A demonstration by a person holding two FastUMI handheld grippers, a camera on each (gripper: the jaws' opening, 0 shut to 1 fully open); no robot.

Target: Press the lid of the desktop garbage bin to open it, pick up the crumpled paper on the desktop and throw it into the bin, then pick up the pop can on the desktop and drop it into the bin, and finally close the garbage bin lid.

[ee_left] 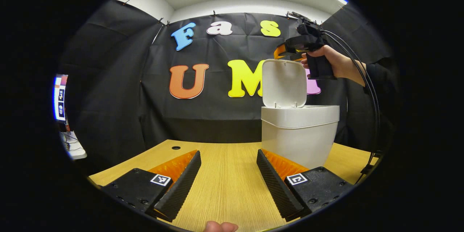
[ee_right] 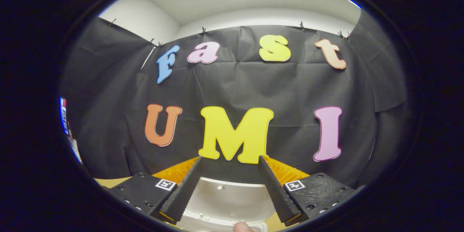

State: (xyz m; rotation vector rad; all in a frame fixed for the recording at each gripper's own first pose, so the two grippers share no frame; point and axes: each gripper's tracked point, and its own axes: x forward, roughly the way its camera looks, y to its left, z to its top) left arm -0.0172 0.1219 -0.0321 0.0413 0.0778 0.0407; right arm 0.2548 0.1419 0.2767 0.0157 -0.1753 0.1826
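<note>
Bin (ee_left: pixel 300 134) stands on the desktop (ee_left: pixel 224 185) with its lid (ee_left: pixel 284 84) upright — open. Right gripper (ee_right: pixel 229 185), jaws apart and empty, hangs just above and behind that lid, nearest for closing it. Left gripper (ee_left: pixel 228 179) waits low, jaws spread, holding nothing — bin ahead to its right.

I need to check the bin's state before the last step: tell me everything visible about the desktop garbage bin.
The desktop garbage bin is white, plastic-looking, with a body tapering downward under a wider rim band. It stands upright on the wooden table. Its rounded lid is open, hinged up at the back. The right hand-held gripper hovers just behind the lid's top, fingers apart; contact is unclear.
</note>
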